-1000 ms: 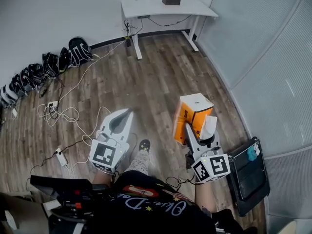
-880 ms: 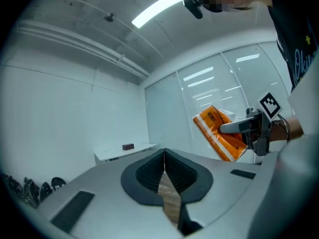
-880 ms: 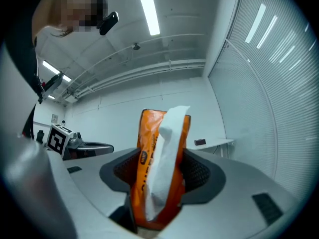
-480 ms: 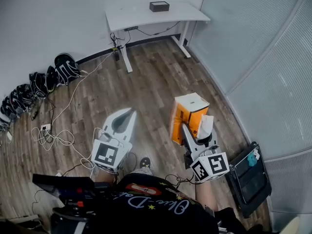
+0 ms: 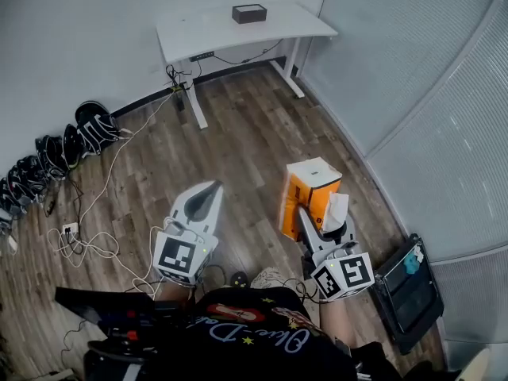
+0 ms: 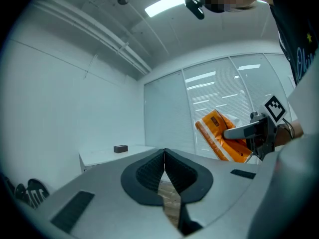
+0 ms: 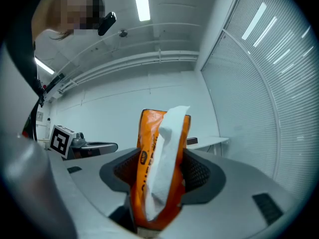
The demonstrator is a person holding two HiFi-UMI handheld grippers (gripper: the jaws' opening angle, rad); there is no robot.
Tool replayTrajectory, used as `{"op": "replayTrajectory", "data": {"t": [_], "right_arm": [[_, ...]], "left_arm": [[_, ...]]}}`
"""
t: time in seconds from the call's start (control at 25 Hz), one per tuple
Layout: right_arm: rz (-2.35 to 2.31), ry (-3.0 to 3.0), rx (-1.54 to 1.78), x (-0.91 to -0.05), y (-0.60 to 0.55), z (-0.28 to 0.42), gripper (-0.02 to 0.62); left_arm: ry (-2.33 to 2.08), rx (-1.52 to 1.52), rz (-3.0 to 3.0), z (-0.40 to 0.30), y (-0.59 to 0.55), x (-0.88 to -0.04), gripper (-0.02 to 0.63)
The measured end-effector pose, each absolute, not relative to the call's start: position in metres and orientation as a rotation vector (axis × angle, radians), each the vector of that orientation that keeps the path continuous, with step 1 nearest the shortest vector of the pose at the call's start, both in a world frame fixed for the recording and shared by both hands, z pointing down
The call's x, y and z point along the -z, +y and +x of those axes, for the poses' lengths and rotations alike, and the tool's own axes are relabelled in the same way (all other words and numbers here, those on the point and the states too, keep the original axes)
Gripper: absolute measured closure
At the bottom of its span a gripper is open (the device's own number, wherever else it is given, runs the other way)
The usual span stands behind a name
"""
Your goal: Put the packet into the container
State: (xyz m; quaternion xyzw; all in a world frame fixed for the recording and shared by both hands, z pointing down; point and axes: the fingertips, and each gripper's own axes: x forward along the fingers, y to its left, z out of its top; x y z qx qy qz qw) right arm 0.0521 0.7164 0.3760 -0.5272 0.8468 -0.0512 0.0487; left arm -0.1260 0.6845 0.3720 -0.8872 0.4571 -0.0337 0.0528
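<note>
An orange tissue packet (image 5: 308, 190) with white tissue sticking out of its top is held in the air over the wooden floor. My right gripper (image 5: 324, 213) is shut on it, and in the right gripper view the packet (image 7: 158, 173) stands upright between the two pads. My left gripper (image 5: 213, 187) hangs to the left, shut and empty, its pads (image 6: 149, 171) touching. A small dark container (image 5: 248, 13) sits on a white table (image 5: 206, 32) far ahead by the wall, also visible as a small dark container (image 6: 120, 148) in the left gripper view.
Shoes (image 5: 48, 153) line the left wall, and cables (image 5: 95, 236) trail over the floor. A frosted partition with blinds (image 5: 429, 117) runs along the right. A black bin (image 5: 406, 290) stands at the lower right, and a black device (image 5: 103, 308) sits at my lower left.
The view has shifted across the floor, so the table and shoes sit further left in frame. Both grippers keep their pose, and the packet stays in the right one.
</note>
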Motion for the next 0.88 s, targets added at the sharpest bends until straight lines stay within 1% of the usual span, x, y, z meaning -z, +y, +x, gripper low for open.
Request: {"op": "replayTrajectory", "data": {"t": [0.24,0.4,0.88], "right_arm": [[-1.599,2.612,0.162,-0.364,0.635,0.052,0.351],[-1.558,2.634,0.159,-0.368,0.577,0.069,0.351],[-1.469,2.665,0.135,-0.359,0.401,0.156,0.351]], "left_arm": [[1.411,0.106,-2.699,-0.126,0.609,-0.360,0.597],[1.457,0.106,-2.671,-0.111,0.560,-0.358,0.597],[1.516,0.072,-2.613,-0.024,0.393,-0.344,0.597]]}}
